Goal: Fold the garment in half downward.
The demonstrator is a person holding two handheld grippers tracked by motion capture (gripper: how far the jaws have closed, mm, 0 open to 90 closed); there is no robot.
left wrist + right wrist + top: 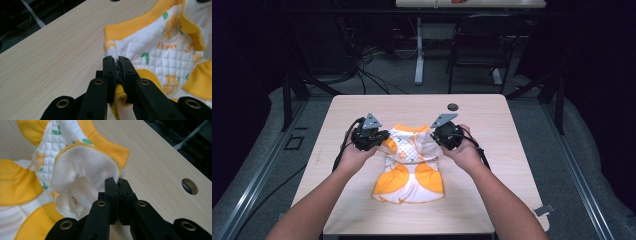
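A small white and yellow quilted baby garment (410, 167) with a flower print lies in the middle of the wooden table (492, 150). My left gripper (381, 141) is shut on the garment's left edge (117, 87), pinching yellow trim between its jaws (117, 60). My right gripper (435, 136) is shut on the garment's right edge (82, 177), where the white fleecy inside is folded over and lifted off the table. The pinch sits at the jaw tips (117, 181). Both hands hold the garment's upper part from either side.
A round cable hole (453, 106) sits in the table near its far edge, also seen as a hole (190, 186) to the right of my right gripper. Beyond the table stand a black chair (477, 45) and a white desk leg (419, 55).
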